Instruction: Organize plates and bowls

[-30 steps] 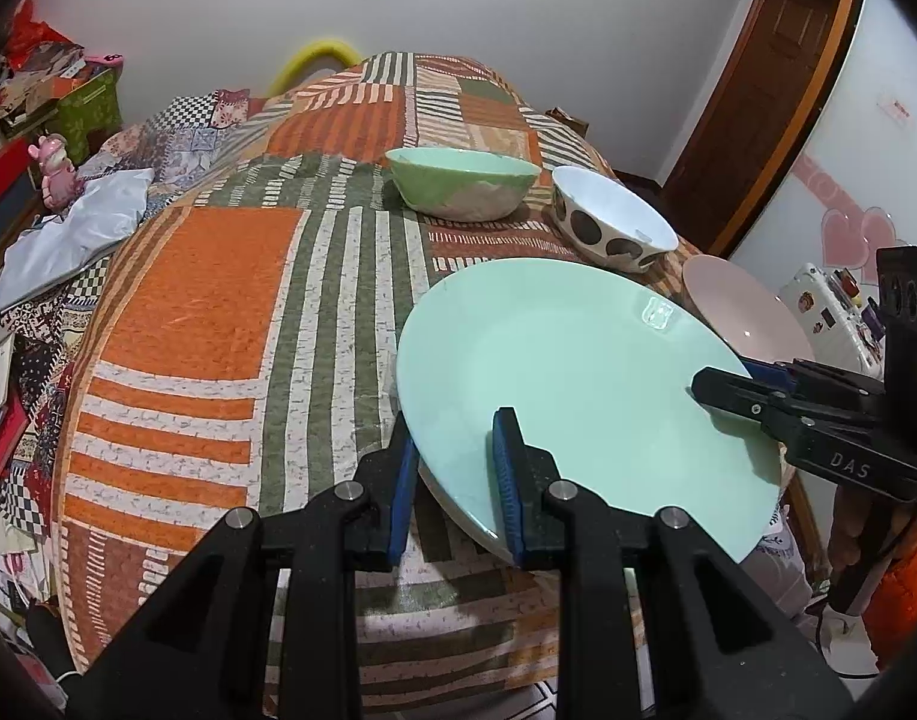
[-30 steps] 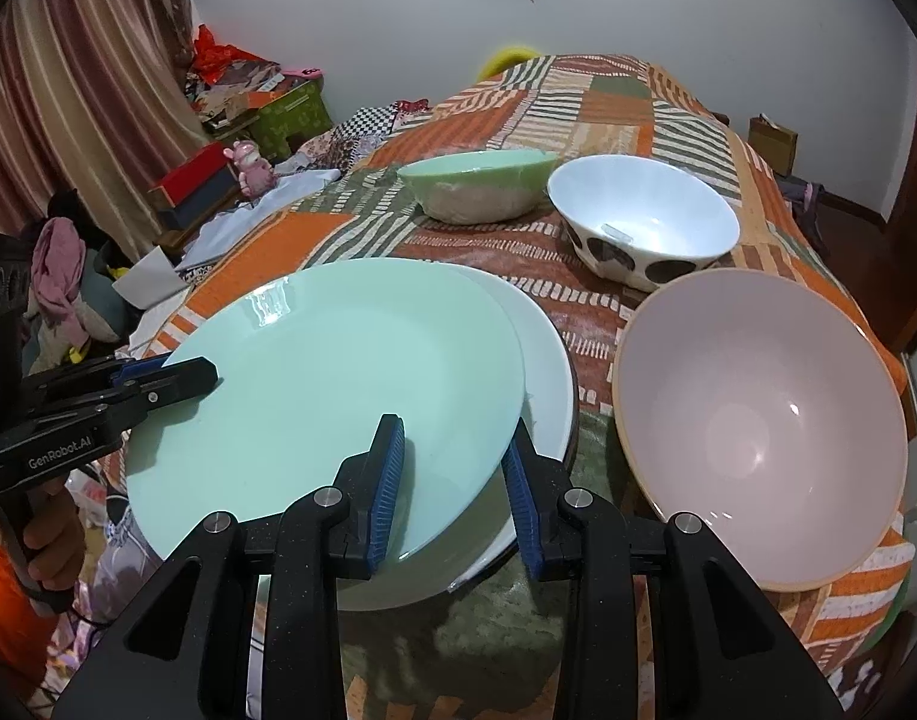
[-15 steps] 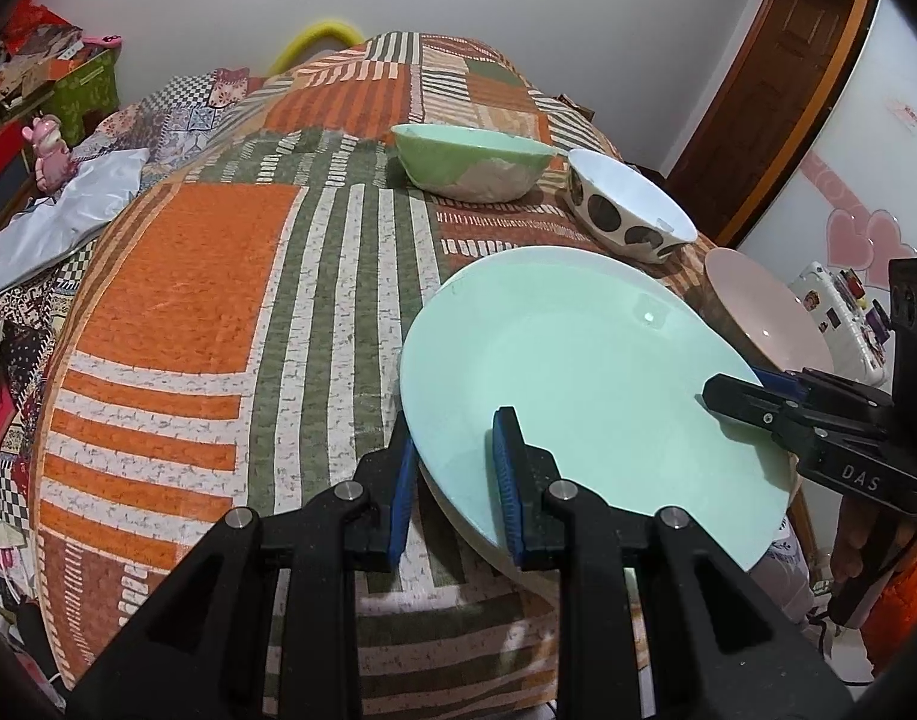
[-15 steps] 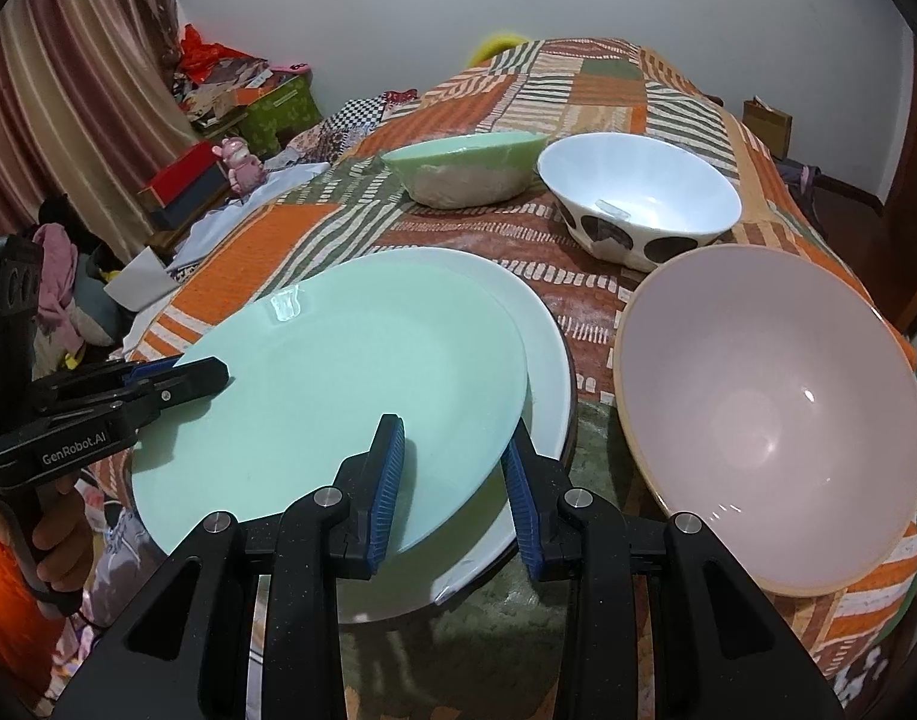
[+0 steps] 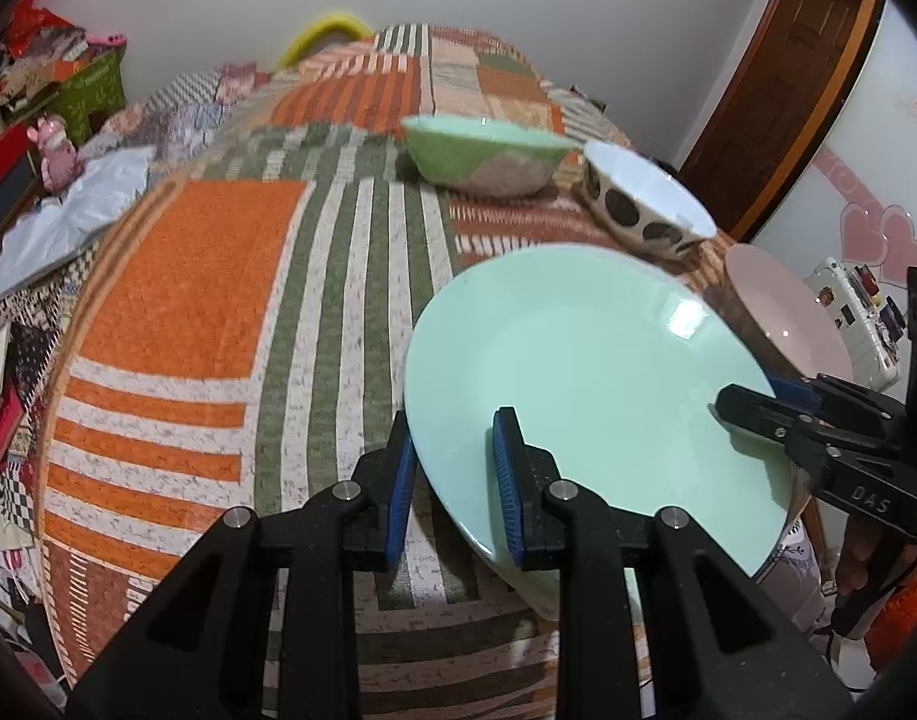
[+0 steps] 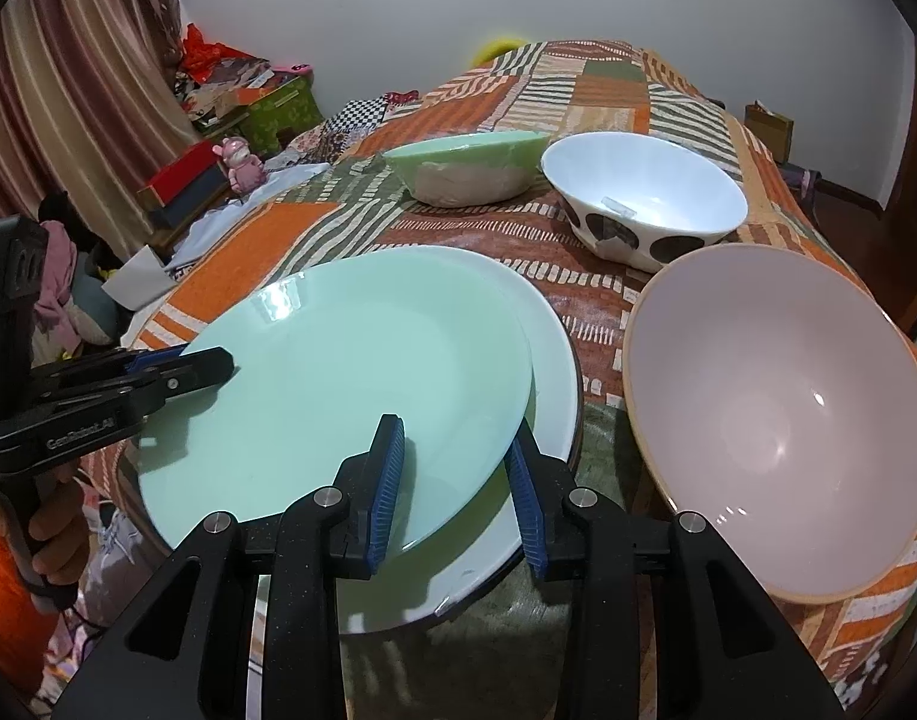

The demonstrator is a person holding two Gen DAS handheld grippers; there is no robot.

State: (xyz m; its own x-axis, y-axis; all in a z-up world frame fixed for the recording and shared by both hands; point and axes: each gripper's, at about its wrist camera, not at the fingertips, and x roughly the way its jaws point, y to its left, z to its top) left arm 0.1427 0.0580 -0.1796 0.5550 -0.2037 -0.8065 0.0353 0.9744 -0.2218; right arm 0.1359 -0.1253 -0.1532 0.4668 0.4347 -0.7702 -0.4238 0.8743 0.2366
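In the left wrist view, the left gripper (image 5: 452,480) is clamping the near rim of the green plate (image 5: 590,372), one blue pad above the rim and one below it. The plate is sitting tilted at the near right corner of the bed (image 5: 218,300), which is covered in an orange and green patchwork quilt. The right gripper (image 5: 752,402) is reaching in from the right and meeting the plate's opposite rim. Toward the far right edge of the bed, a green bowl (image 5: 488,156) is standing beside a spotted bowl (image 5: 644,204), and a pink bowl (image 5: 782,318) is lying nearer, just past the plate.

In the right wrist view, the right gripper (image 6: 455,480) is straddling the green plate's (image 6: 338,384) rim with its jaws narrow, the left pad lying on the plate's face; whether the right pad is pressing cannot be told. The green plate is resting on a white plate (image 6: 548,360) beneath it. The left gripper (image 6: 206,363) is gripping the plate's far left rim, with a hand (image 6: 56,546) under it. The pink bowl (image 6: 776,420) is sitting tilted at the bed's near right corner, and the spotted bowl (image 6: 644,204) and green bowl (image 6: 464,165) are standing behind.
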